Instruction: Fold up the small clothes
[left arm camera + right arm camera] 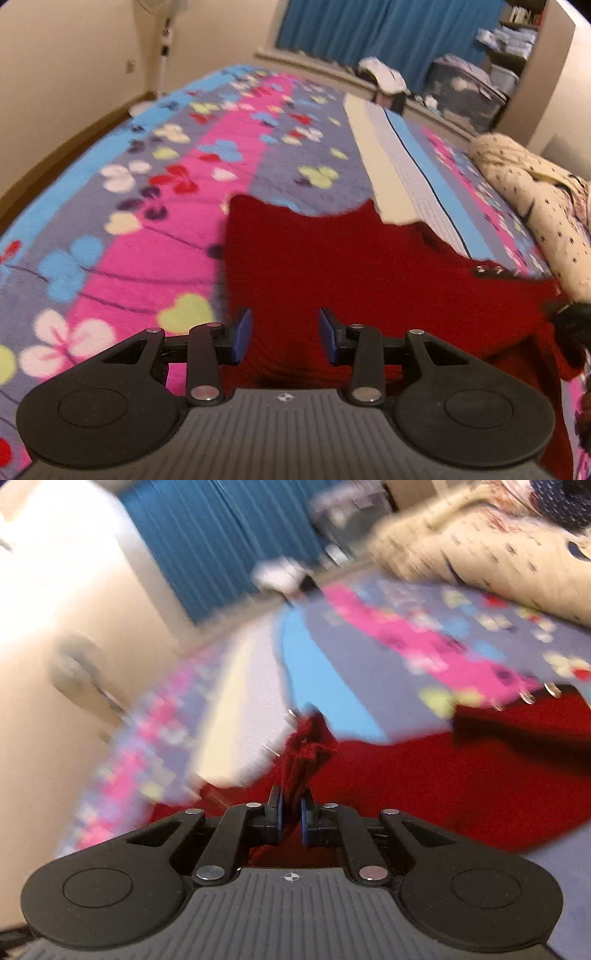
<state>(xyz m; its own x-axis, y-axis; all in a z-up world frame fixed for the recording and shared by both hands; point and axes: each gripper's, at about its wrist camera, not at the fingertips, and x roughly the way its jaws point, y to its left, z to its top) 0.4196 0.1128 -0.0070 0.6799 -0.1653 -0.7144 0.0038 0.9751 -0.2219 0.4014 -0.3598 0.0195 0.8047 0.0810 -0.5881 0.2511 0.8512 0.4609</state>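
we've got the dark red knitted sweater (pixel 332 258) spread on the bright flower-print bedspread (pixel 147 184) | left gripper (pixel 285 334) partly spread, nothing pinched, over its hem | right gripper (pixel 291 821) clamped on a bunched-up fold of it

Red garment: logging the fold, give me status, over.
Right tool shut on a bunched edge of the red garment. Left tool open over it, gripping nothing. Garment spread on the floral bedspread; nothing blocking it.
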